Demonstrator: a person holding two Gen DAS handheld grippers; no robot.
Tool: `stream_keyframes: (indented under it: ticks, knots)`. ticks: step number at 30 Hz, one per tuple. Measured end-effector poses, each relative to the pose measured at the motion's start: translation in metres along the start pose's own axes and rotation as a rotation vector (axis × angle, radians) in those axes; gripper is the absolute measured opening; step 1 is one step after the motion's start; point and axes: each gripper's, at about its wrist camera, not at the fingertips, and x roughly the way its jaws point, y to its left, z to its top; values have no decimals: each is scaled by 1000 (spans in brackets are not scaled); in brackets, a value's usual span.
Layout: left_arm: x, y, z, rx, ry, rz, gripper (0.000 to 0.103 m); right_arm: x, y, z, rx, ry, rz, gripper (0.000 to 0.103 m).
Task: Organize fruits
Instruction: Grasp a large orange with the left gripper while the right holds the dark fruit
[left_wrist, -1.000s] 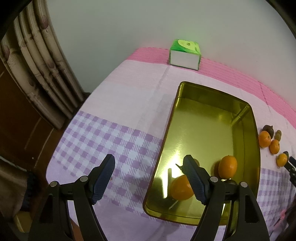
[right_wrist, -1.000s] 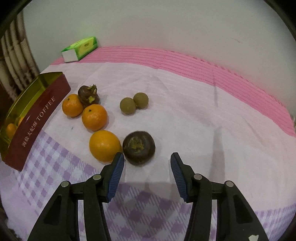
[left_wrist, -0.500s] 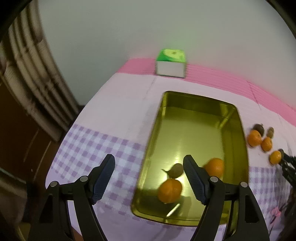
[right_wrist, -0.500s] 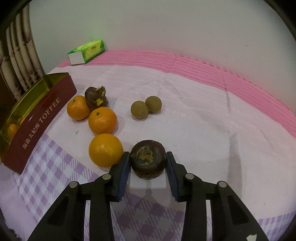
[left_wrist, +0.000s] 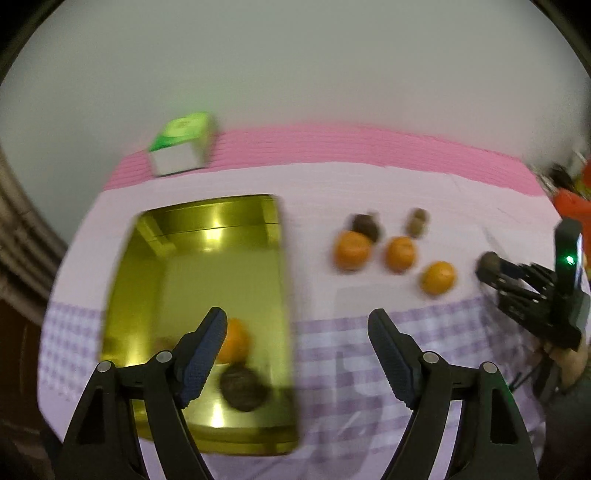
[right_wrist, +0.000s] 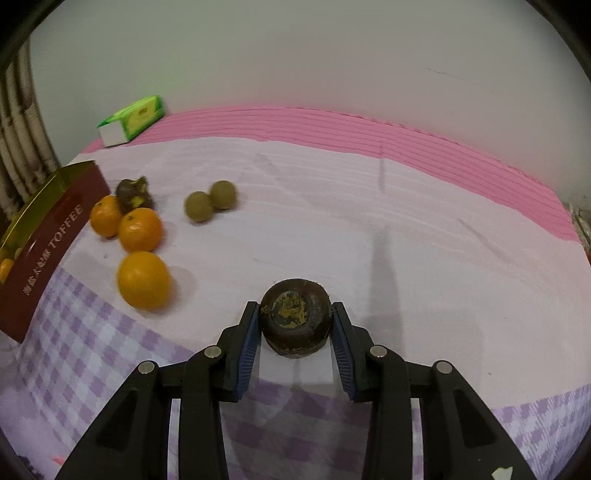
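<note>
A gold tin (left_wrist: 207, 280) holds an orange (left_wrist: 232, 339) and a dark brown fruit (left_wrist: 242, 386). My left gripper (left_wrist: 295, 321) hangs over the tin's right rim and the checked cloth, jaws opening, nothing between them. My right gripper (right_wrist: 295, 308) is shut on a round dark brown fruit (right_wrist: 293, 321), just above the cloth. To its left lie three oranges (right_wrist: 144, 278), another dark fruit (right_wrist: 133, 194) and two small green-brown fruits (right_wrist: 199, 206). The left wrist view shows the same oranges (left_wrist: 400, 253) and the right gripper (left_wrist: 487, 266) at far right.
A green tissue box (right_wrist: 133, 118) stands at the back left by the wall. The tin's red side (right_wrist: 55, 229) reads TOFFEE. A person's hand (left_wrist: 569, 362) holds the right gripper. Something red (left_wrist: 570, 206) sits at the far right. Pink and checked cloth covers the table.
The right jaws closed on the dark fruit and drew it rightward, away from the nearest orange. The left gripper swung right, so the tin now sits left and the loose fruits are in view.
</note>
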Motion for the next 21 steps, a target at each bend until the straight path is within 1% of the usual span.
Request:
stream_keyframes:
  ticks: [5,11,14,17,21]
  knots:
    - [20,-49,6,47,27,-93,79,-5,-22,-7,35,-4,-30,35]
    - [43,-93,15,89,60,-160,79,-11,-47,-17,71,-14,-64,35]
    - [52,-105,19,96,71,-172,79,-12,-54,-18,110,-19,-70,36]
    - [63,-113,23,79,90,-180,79,-11,-49,-16,103,-18,-80,36]
    - [79,-117,27,49,120,-179,78,-12,-50,-18,111,-20,-71,38]
